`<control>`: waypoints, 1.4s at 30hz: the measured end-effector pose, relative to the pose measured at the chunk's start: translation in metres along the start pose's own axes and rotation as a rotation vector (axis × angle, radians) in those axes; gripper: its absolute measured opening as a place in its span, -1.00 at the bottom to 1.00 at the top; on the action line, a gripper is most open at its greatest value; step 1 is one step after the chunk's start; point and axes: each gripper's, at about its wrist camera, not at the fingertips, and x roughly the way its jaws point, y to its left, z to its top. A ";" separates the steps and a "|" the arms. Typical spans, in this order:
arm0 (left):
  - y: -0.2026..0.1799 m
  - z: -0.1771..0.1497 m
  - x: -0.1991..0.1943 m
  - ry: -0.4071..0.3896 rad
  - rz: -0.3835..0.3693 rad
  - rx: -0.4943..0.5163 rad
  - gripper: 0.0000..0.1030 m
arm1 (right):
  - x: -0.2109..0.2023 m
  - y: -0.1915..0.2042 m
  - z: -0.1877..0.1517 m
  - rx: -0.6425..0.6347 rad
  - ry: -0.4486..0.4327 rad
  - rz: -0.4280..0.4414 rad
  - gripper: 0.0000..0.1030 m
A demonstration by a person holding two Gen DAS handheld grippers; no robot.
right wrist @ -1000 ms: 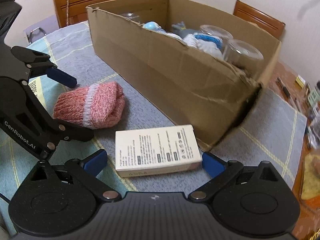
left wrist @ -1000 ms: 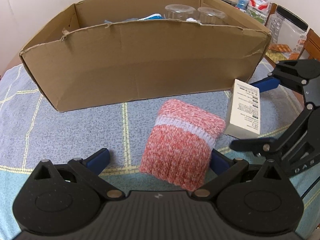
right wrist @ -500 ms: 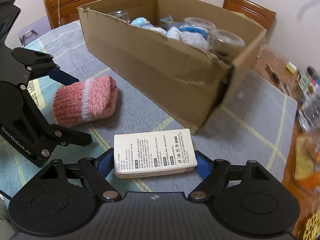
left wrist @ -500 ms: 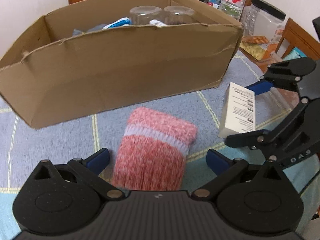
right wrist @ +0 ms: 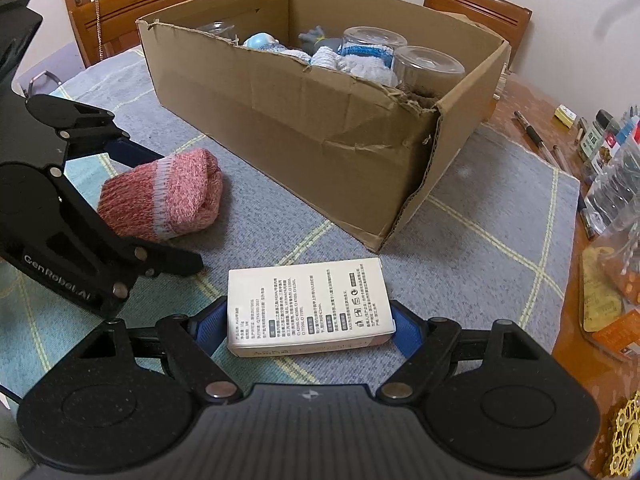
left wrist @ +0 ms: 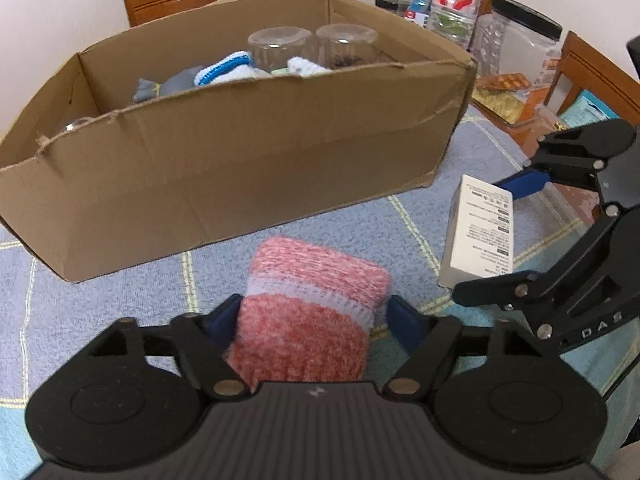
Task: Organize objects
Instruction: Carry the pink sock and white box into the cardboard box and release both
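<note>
- My left hand-held gripper (left wrist: 314, 320) has just been closing, and its blue pads now press both sides of the rolled pink sock (left wrist: 308, 312), which sits between them on the tabletop (left wrist: 100, 308).
- From my right wrist view the same sock (right wrist: 164, 196) lies on its side on the grey checked cloth, with the left hand-held gripper (right wrist: 152, 184) reaching in around it from the left edge.
- My right hand-held gripper (right wrist: 306, 326) has also just been closing; its blue pads are against the two short ends of the white box (right wrist: 306, 308), so it is gripping that box.
- The white box lies flat with its printed face up, just in front of the near corner of the cardboard box (right wrist: 320, 132).
- In my left wrist view the white box (left wrist: 478, 236) shows to the right of the sock, with my right hand-held gripper (left wrist: 496, 236) around it.
- The cardboard box (left wrist: 240, 168) stands open just behind the sock and already holds upturned clear cups (left wrist: 280, 46), a white and blue sock (left wrist: 222, 66) and some grey cloth.
- Wooden chairs (right wrist: 476, 8) stand behind the tabletop, and bottles and jars (left wrist: 516, 48) crowd its far right side.
</note>
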 end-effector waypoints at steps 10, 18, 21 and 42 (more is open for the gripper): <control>0.010 0.008 -0.021 0.017 -0.047 -0.012 0.21 | -0.021 0.003 0.008 0.044 -0.008 -0.027 0.64; 0.019 0.030 -0.073 -0.010 -0.092 0.021 0.21 | -0.054 0.004 0.023 0.111 -0.010 -0.040 0.64; 0.025 0.045 -0.096 -0.039 -0.086 0.051 0.21 | -0.070 0.004 0.032 0.130 -0.022 -0.044 0.64; 0.086 0.145 -0.073 -0.170 0.062 0.007 0.94 | -0.087 -0.021 0.140 0.089 -0.181 -0.103 0.64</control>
